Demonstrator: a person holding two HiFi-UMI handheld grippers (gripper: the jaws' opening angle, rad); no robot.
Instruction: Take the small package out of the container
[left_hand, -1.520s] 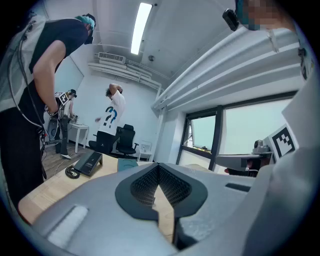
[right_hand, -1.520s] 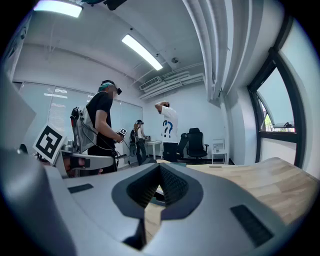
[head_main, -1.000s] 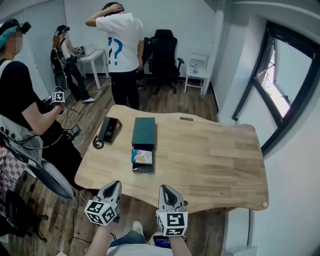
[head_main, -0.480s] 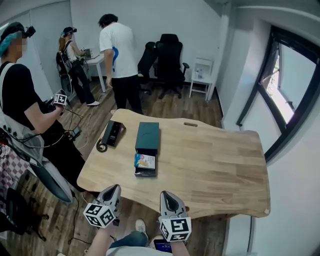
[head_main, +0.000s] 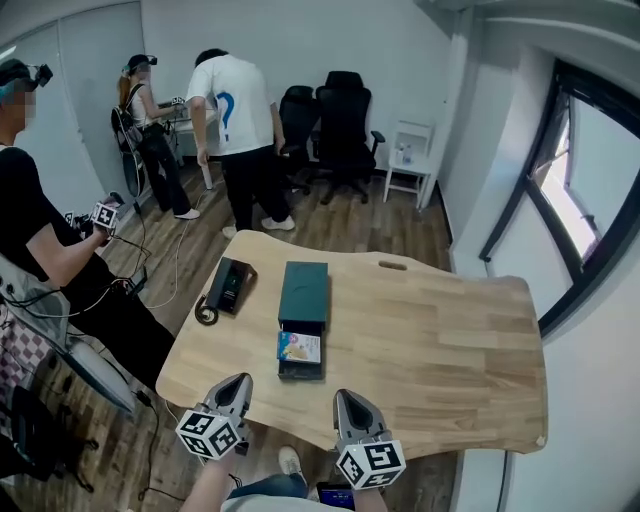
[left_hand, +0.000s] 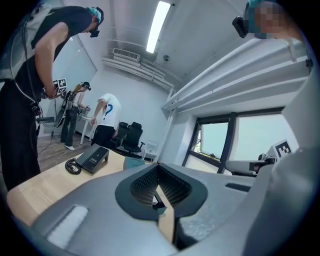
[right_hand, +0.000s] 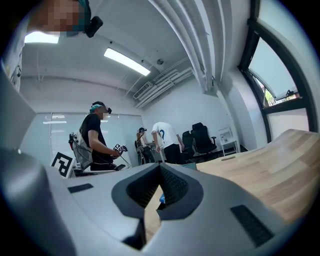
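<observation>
1. The wooden table (head_main: 430, 330) carries the container, which lies left of the table's middle.
2. The container (head_main: 304, 290) is a dark teal box lying flat. Its black drawer (head_main: 300, 369) is pulled out of the end nearest me.
3. A black desk phone (head_main: 230, 284) sits just left of the container, not touching it. Its coiled cord (head_main: 207, 316) lies at the phone's near corner.
4. My left gripper (head_main: 238, 381) is nearer to me than the container and to its left, at the table's near edge, well short of the drawer. Its jaws are clenched tip to tip with nothing between them.
5. My right gripper (head_main: 346, 399) is nearer than the container and slightly to its right, also short of the drawer. Its jaws are closed together and empty.
6. The small package (head_main: 299, 346) lies flat in the container's pulled-out drawer, blue-and-white printed face up. Neither of my grippers touches it.
</observation>
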